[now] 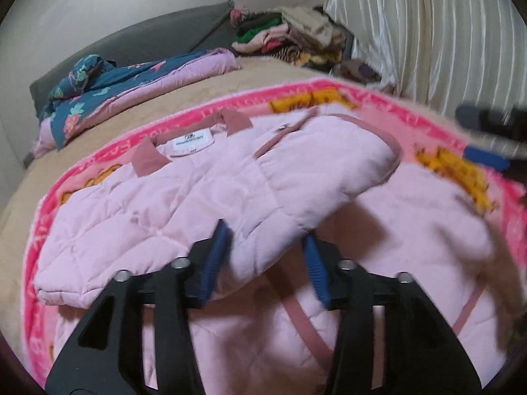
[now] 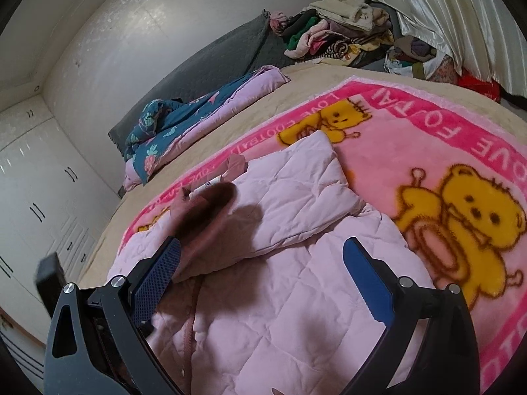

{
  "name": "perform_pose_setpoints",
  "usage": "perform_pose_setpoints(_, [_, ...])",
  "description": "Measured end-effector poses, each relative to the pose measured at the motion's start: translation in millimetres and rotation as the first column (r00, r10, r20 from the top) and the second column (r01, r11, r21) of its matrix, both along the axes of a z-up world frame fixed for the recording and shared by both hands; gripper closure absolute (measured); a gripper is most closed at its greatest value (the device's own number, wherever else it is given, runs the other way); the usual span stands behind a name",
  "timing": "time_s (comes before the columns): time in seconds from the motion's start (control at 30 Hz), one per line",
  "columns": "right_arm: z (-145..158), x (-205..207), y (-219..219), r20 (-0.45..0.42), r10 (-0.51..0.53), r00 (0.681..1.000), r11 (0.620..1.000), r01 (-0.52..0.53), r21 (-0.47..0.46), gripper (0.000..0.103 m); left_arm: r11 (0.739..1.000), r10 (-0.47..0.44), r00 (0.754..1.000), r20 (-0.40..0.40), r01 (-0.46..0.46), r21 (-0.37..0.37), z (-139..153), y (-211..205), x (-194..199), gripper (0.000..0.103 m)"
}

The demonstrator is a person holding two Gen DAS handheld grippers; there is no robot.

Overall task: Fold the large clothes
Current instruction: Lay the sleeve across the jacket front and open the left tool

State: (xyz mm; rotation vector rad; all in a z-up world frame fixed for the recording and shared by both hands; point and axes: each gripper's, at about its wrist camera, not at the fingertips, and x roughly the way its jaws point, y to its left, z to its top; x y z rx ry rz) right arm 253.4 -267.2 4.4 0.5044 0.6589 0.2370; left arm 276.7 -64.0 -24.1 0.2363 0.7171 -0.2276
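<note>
Since the pale pink quilted padded jacket (image 1: 204, 197) is puffy and limp, expect it to handle light, soft and springy: folds will loft back up unless pressed flat, and the shell looks smooth enough to slide on itself (judgement, not tested)

Location: it lies spread on the bright pink fleece blanket with yellow bear prints (image 2: 461, 151), which covers the tan bed (image 1: 230, 82). One sleeve (image 1: 329, 171) is already folded across the chest; the dusty-rose collar (image 1: 148, 161) and white neck label face up at the far end

Left gripper (image 1: 266, 240): blue pads spread partway, straddling the thick folded sleeve edge. Pads sit right at the fabric, but I see no clear squeeze, so I read it as not gripping. Right gripper (image 2: 263, 279): spread wide, hovering over the jacket body near the front placket, nothing between the pads

Where to hold:
- pinch through both layers at a seam or the rose piping trim (image 1: 298, 309), not mid-panel, where the padding just bunches and slips
- take hem corners or shoulder seams, one per gripper, so the span stays taut when lifted
- avoid the snaps along the placket

Clutter is well apart: a navy floral quilt (image 2: 171, 121) and a heap of mixed clothes (image 2: 329, 36) at the head of the bed
</note>
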Motion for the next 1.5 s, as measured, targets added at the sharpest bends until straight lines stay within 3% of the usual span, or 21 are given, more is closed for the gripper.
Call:
perform_pose_setpoints(0.03, [0,0,0,0.000,-0.001,1.000,1.000,0.001,-0.003,0.005,1.000,-0.009,1.000,-0.014,0.009,0.003,-2,-2,0,0.035])
perform_pose_setpoints(0.23, [2,0,-2,-0.009,-0.004,1.000,1.000,0.004,-0.008,0.005,0.997,-0.011,0.999,-0.050,0.015,0.082,-2,-4,-6,0.013])
perform_pose_setpoints(0.3, [2,-1,-2,-0.011,-0.002,1.000,1.000,0.002,-0.016,0.005,0.998,-0.022,0.998,-0.053,0.025,0.058,6,1,-8,0.010])
perform_pose_setpoints(0.43, [0,1,5,-0.019,0.014,1.000,1.000,-0.014,-0.025,0.005,0.999,-0.044,0.998,-0.053,0.042,-0.025,23,17,-11,0.009])
perform_pose_setpoints(0.73, [-5,14,45,-0.061,0.107,0.992,0.993,-0.110,-0.048,0.005,0.976,0.147,0.988,-0.048,-0.153,-0.152,39,95,8,0.009])
perform_pose_setpoints(1.1, [-31,53,104,-0.162,0.210,0.964,0.976,-0.217,-0.029,0.005,0.893,0.349,0.934,-0.080,-0.357,-0.274,41,186,17,0.009])
perform_pose_setpoints(1.37, [-57,70,115,-0.235,0.174,0.956,0.982,-0.187,-0.038,0.005,0.818,0.462,0.880,-0.107,-0.469,-0.333,41,229,14,0.009])
perform_pose_setpoints(1.5, [-70,72,114,-0.256,0.172,0.951,0.983,-0.183,-0.020,0.005,0.792,0.483,0.867,-0.119,-0.491,-0.364,41,241,13,0.009])
